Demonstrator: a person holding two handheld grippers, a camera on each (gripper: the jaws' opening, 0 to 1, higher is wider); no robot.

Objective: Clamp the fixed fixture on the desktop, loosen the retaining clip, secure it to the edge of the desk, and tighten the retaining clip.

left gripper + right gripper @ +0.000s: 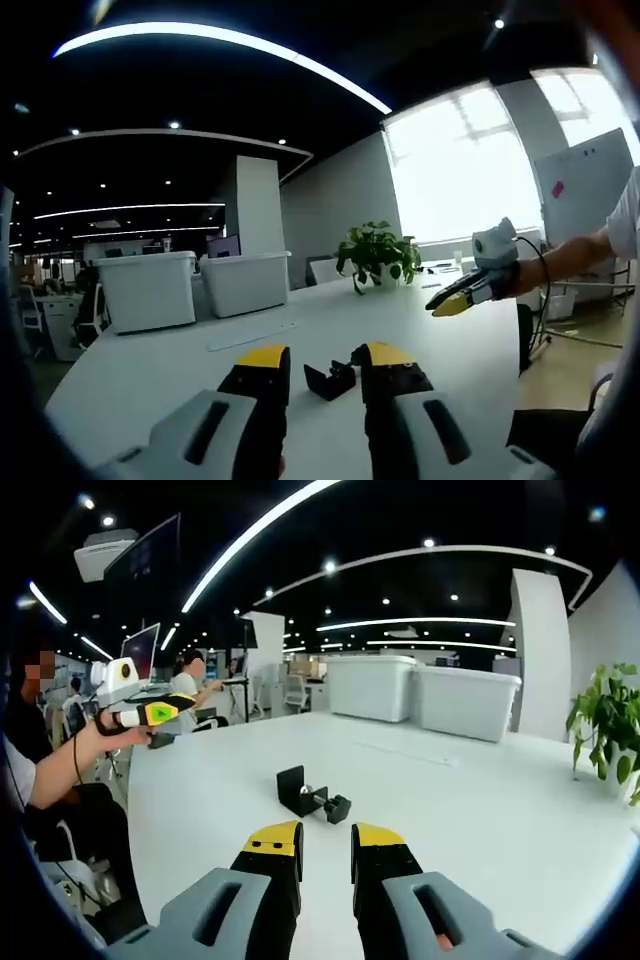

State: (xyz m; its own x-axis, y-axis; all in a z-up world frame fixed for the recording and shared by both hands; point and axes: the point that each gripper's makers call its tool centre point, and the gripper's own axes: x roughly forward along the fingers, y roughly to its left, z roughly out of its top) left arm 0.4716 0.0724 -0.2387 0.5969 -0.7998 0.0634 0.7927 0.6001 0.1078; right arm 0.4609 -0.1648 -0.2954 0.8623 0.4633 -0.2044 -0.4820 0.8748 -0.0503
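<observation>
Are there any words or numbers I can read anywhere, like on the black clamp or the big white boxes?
None can be read.
Black clamp: no label shows.
White boxes: plain sides.
Whiteboard: a pink note, too small to read.
Monitors: screens too blurred to read.

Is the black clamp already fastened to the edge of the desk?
No, the black clamp lies loose on the white desk, well in from its edge.
</observation>
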